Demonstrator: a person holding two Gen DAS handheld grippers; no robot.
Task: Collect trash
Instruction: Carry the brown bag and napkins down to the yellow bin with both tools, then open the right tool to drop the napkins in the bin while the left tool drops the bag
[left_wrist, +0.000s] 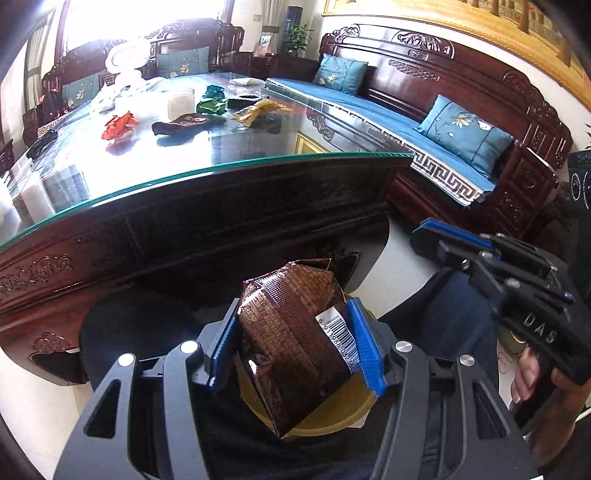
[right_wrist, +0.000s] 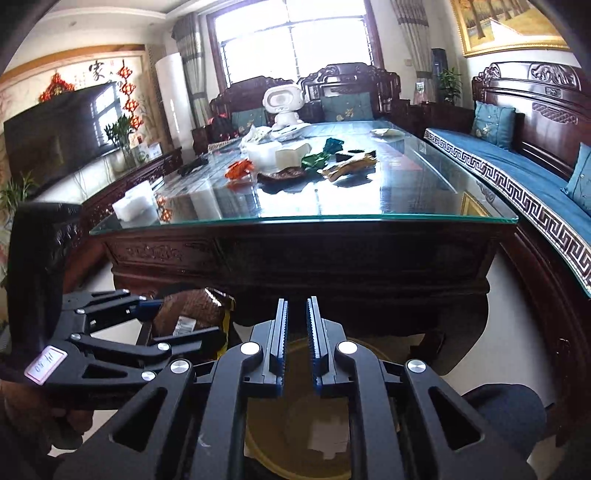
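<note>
- Brown snack packet (left_wrist: 291, 339): one, glossy foil, puffed and creased, printed with a fine woven-lattice pattern; a white barcode label sits on its right side. It is clamped between the blue ribbed pads of the left gripper (left_wrist: 295, 347), directly above the yellow bin (left_wrist: 332, 417).
- Left gripper: one, black frame with silver bolts; jaws at mid width, pressed on both sides of the packet. In the right wrist view it (right_wrist: 184, 321) appears at the lower left with the packet (right_wrist: 192, 306) in its pads.
- Right gripper (right_wrist: 297, 332): one, same black build; its two serrated blue pads stand almost together with a thin gap, nothing between them. It hangs over the bin (right_wrist: 295, 417). From the left wrist view it (left_wrist: 436, 236) shows at the right, held by a hand (left_wrist: 532, 373).
- Yellow bin: one, round, smooth plastic rim, standing on the pale floor below the table edge; pale scraps lie inside.
- Table (right_wrist: 303, 236): one, dark carved wood under a clear glass top with a greenish edge.
- Wrappers left on the glass, crumpled foil, well apart from the bin: one orange-red (right_wrist: 240, 168), two green (right_wrist: 314, 160), one dark brown (right_wrist: 280, 174), one gold-yellow (right_wrist: 351, 167).
- White tissue box (right_wrist: 291, 153): one, beside the green wrappers.
- White robot toy (right_wrist: 282, 105): one, rounded, at the table's far end.
- Sofa (left_wrist: 424, 122): carved dark wood, blue seat pad with key-pattern trim, two embroidered blue cushions on this side.
</note>
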